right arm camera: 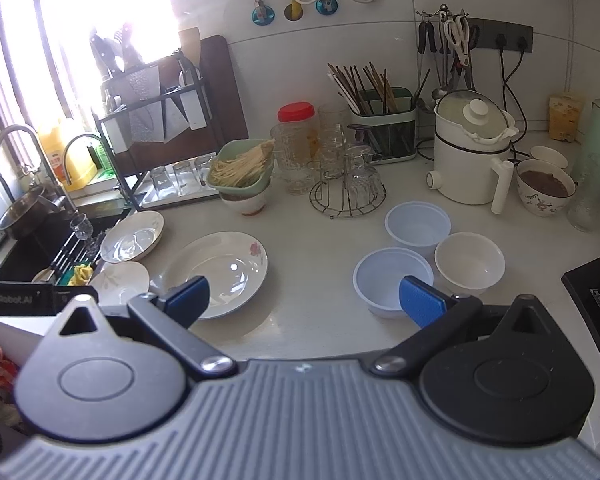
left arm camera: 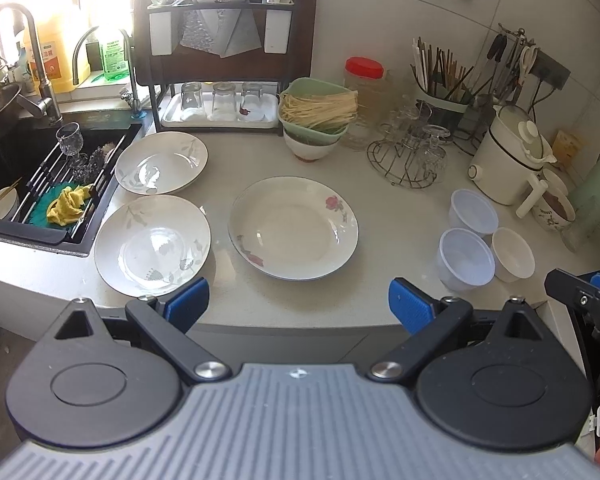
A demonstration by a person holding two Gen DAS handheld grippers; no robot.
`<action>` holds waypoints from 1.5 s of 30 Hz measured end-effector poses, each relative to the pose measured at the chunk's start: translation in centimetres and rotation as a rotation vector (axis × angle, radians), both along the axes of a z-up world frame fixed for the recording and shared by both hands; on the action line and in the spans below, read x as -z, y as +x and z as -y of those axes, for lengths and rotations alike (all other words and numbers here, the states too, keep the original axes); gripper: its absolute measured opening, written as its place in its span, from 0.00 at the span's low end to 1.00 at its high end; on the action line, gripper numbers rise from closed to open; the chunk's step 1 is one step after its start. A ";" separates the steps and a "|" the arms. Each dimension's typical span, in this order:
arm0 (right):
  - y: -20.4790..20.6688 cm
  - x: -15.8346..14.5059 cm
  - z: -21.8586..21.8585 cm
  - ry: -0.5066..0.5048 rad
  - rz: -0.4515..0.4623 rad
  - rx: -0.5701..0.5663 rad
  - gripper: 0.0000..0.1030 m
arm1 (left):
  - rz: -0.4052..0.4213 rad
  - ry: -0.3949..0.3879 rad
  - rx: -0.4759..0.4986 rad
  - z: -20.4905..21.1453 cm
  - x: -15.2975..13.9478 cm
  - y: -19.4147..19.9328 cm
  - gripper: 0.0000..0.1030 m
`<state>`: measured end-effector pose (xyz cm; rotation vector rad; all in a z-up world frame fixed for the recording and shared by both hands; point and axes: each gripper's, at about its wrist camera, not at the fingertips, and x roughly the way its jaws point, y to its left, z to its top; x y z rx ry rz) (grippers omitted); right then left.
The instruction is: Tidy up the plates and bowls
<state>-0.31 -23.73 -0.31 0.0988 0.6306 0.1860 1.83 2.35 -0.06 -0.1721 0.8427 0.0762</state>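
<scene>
Three white plates lie on the counter: a rose-patterned plate [left arm camera: 294, 228] [right arm camera: 216, 272] in the middle, a grey-leaf plate [left arm camera: 152, 246] [right arm camera: 120, 280] at the front left, and another grey-leaf plate [left arm camera: 162, 163] [right arm camera: 133, 237] behind it. At the right stand two translucent plastic bowls [left arm camera: 466, 258] [left arm camera: 474, 212] [right arm camera: 394, 280] [right arm camera: 418, 224] and a white ceramic bowl [left arm camera: 514, 254] [right arm camera: 470, 262]. My left gripper [left arm camera: 298, 306] is open and empty, over the counter's front edge. My right gripper [right arm camera: 304, 298] [left arm camera: 592, 292] is open and empty, near the front plastic bowl.
A sink [left arm camera: 28, 184] with a rack, a glass and a yellow cloth lies at the left. A green basket of noodles [left arm camera: 318, 110] sits on a bowl at the back. A wire glass holder [left arm camera: 408, 156], a chopstick caddy [left arm camera: 442, 92] and a white cooker [left arm camera: 508, 156] stand at the back right.
</scene>
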 end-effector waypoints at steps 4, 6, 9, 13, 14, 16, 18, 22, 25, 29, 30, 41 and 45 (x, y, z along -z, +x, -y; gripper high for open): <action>0.0 0.0 0.1 0.003 -0.003 0.000 1.00 | -0.002 -0.001 -0.001 0.1 0.0 -0.1 0.95; -0.1 0.0 0.2 0.004 -0.005 0.000 1.00 | -0.005 -0.003 -0.001 0.2 0.2 -0.2 0.95; -0.1 0.1 0.3 0.008 -0.011 0.000 1.00 | -0.008 -0.005 0.000 0.2 0.3 -0.2 0.95; -0.1 0.2 0.3 0.010 -0.013 -0.001 1.00 | -0.014 -0.011 -0.002 0.3 0.5 -0.2 0.95; -0.1 0.2 0.3 0.011 -0.013 -0.003 1.00 | -0.014 -0.011 -0.004 0.4 0.5 -0.2 0.95; -0.2 0.3 0.5 0.010 -0.013 -0.005 1.00 | -0.014 -0.010 -0.004 0.4 0.5 -0.2 0.95; -0.2 0.4 0.6 0.012 -0.016 -0.007 1.00 | -0.016 -0.011 -0.005 0.4 0.6 -0.2 0.95; -0.1 0.6 0.6 0.016 -0.023 -0.016 1.00 | -0.019 -0.013 -0.009 0.9 0.7 -0.2 0.95; 0.0 0.6 0.6 0.017 -0.023 -0.019 1.00 | -0.022 -0.003 -0.013 1.2 0.7 -0.2 0.95; 0.2 0.8 1.1 0.020 -0.027 -0.026 1.00 | -0.024 0.021 -0.025 1.7 0.9 -0.1 0.95; 0.2 0.9 1.2 0.021 -0.028 -0.028 1.00 | -0.027 0.020 -0.030 1.8 0.9 -0.1 0.95; 1.2 1.4 3.0 0.051 -0.015 -0.094 1.00 | -0.055 0.015 -0.112 1.8 1.9 -0.4 0.95; 1.2 1.8 3.2 0.057 -0.024 -0.134 1.00 | -0.066 0.017 -0.167 1.1 2.4 -1.3 0.95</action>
